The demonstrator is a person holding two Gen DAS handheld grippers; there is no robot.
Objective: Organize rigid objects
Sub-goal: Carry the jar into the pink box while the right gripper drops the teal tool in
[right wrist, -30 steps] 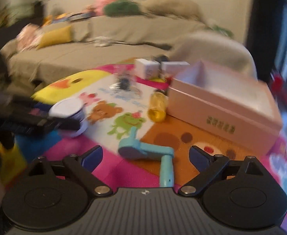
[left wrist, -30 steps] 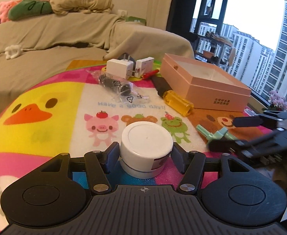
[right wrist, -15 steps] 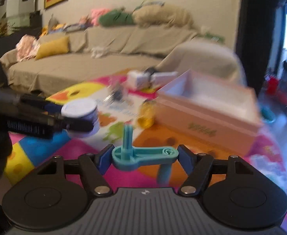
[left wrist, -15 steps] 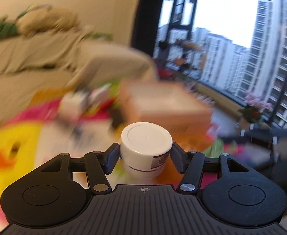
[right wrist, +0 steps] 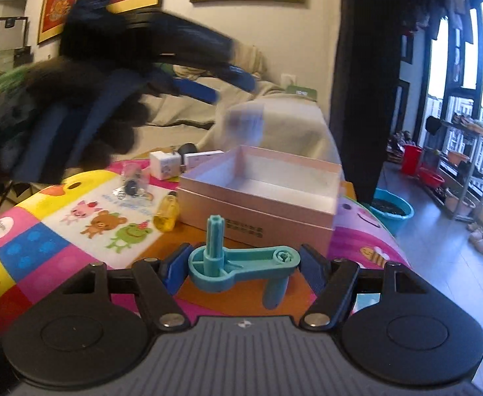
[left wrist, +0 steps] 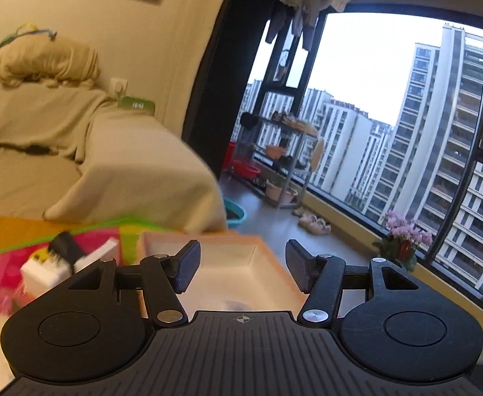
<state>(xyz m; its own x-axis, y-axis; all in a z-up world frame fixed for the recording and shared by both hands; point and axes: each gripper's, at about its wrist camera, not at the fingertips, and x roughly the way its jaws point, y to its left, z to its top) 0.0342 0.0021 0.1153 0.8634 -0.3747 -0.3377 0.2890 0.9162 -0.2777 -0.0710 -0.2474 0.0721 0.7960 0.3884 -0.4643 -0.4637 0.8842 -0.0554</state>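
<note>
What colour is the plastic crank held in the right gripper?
Teal blue; the crank shows best in the right wrist view.

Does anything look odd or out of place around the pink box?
Yes: a blurred whitish object hangs in mid-air above the open pink box, past the open left tool, touching nothing; it looks dropped, not placed.

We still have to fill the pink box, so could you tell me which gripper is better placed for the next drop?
Right: the right gripper is shut on the teal crank just before the pink box; the left gripper is open, holding nothing.

Matt plastic crank (right wrist: 241, 264), cardboard box (right wrist: 258, 204)
</note>
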